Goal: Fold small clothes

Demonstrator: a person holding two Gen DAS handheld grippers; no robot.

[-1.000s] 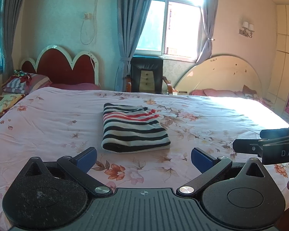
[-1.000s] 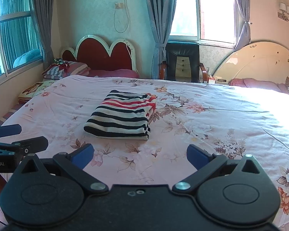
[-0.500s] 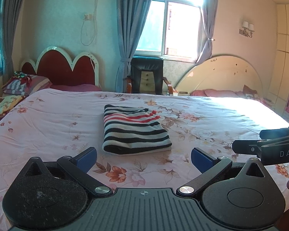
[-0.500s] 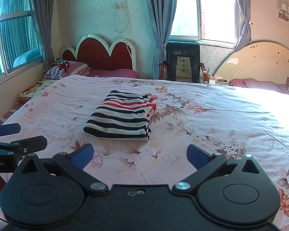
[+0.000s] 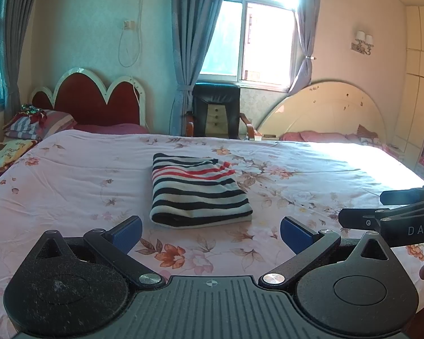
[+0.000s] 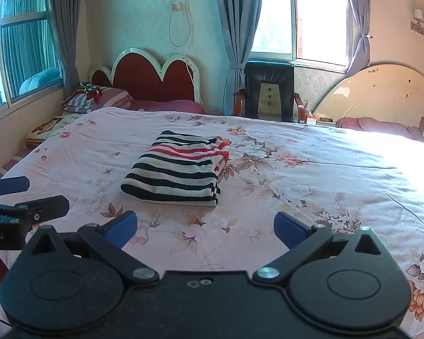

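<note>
Barely any change over the last second: striped garment (image 5: 196, 190) lies folded mid-bed, toward the near edge; left hand-held gripper (image 5: 211, 233) and right hand-held gripper (image 6: 205, 230) spread, empty, clear. Fold apparently finished.

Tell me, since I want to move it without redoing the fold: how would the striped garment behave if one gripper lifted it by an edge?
The striped garment is soft knit in stacked layers, so it would probably droop and unfold. It looks light. Pushed across the floral bedspread, it would likely bunch rather than slide.
</note>
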